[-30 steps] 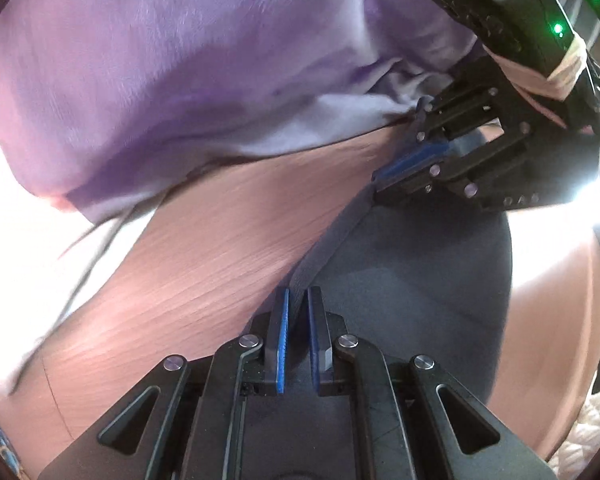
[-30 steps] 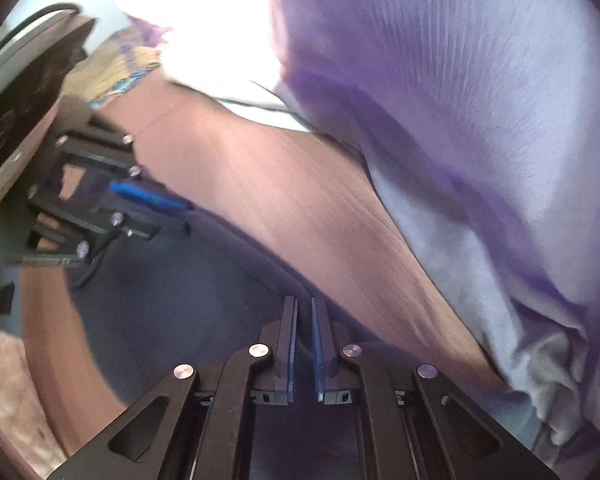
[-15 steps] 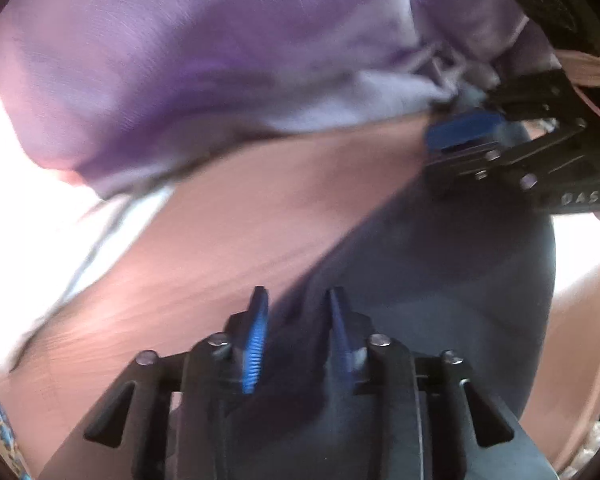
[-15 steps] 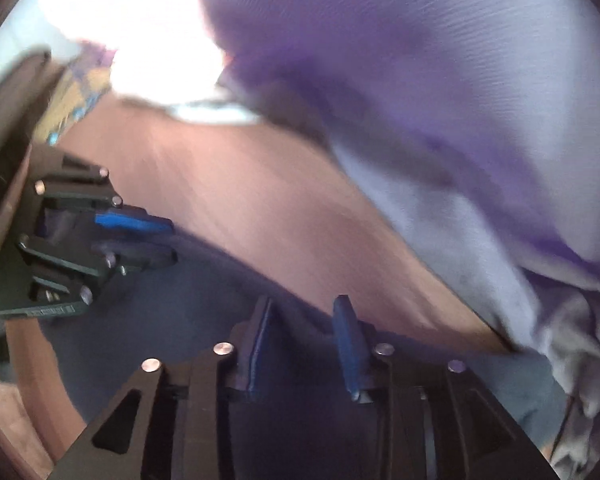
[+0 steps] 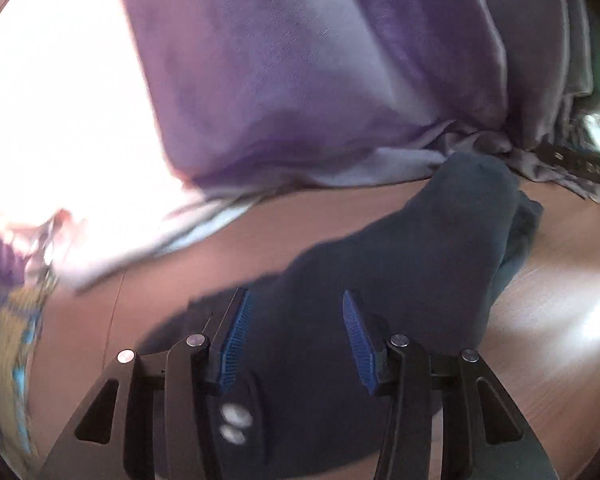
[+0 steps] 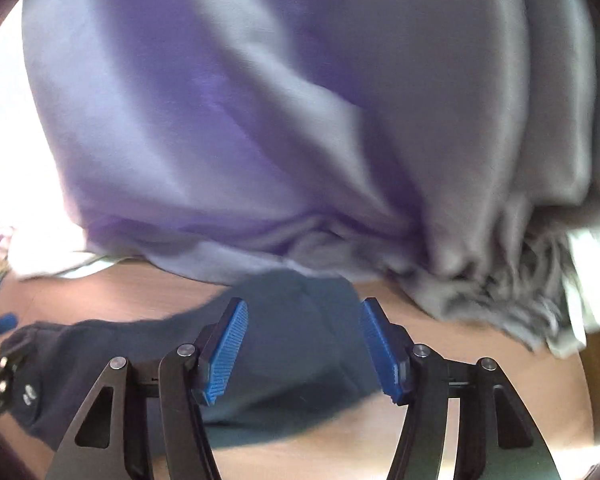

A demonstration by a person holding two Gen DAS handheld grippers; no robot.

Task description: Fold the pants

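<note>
Dark navy pants point(image 5: 380, 280) lie folded on a brown wooden table point(image 5: 548, 320); in the right wrist view the pants point(image 6: 292, 344) spread across the lower middle. My left gripper point(image 5: 296, 332) hovers over the fabric, its jaws opening, the blue pads apart and pressing on nothing. My right gripper point(image 6: 304, 344) likewise stands above the pants with its jaws opening, nothing pinched between the pads. A small white mark on the pants point(image 5: 234, 424) shows by the left finger. A part of my right gripper point(image 5: 580, 166) shows at the right edge of the left wrist view.
A large purple-grey cloth point(image 6: 300, 120) hangs bunched just behind the pants and fills the upper half of both views. Bright white glare point(image 5: 60, 120) lies at the left. A patterned yellow-blue fabric point(image 5: 8, 340) sits at the far left edge.
Both grippers were shut on the edge of the pants and have let go, their pads now wide apart. Both have drawn back and turned, and the pants lie on the table.
</note>
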